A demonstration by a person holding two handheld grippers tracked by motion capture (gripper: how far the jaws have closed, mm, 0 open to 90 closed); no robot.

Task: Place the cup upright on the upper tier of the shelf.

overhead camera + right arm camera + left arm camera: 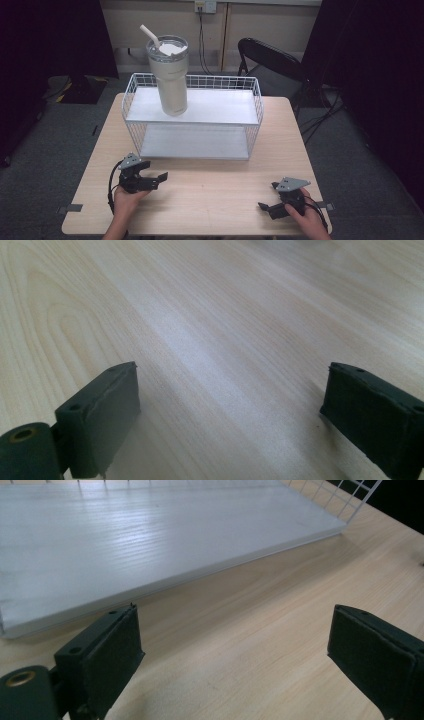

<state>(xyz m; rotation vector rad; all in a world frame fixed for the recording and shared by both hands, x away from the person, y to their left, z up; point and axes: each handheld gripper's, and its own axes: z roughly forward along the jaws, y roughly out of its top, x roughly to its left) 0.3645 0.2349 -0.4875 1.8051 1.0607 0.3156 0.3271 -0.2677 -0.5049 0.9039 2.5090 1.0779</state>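
Observation:
A tall cream tumbler (170,75) with a lid and straw stands upright on the top shelf of a white wire rack (192,117), toward its left side. My left gripper (156,172) rests low over the wooden table (210,185) in front of the rack's left end, open, with nothing between its jaws. In the left gripper view my left gripper (235,645) faces the rack's lower shelf (125,545). My right gripper (269,196) sits near the table's front right corner, open and empty. The right gripper view has my right gripper (230,410) over bare wood.
A black folding chair (270,62) stands behind the table at the right. Dark curtains hang on both sides. Cables run down the back wall and across the grey floor. The rack's lower shelf (195,141) holds nothing.

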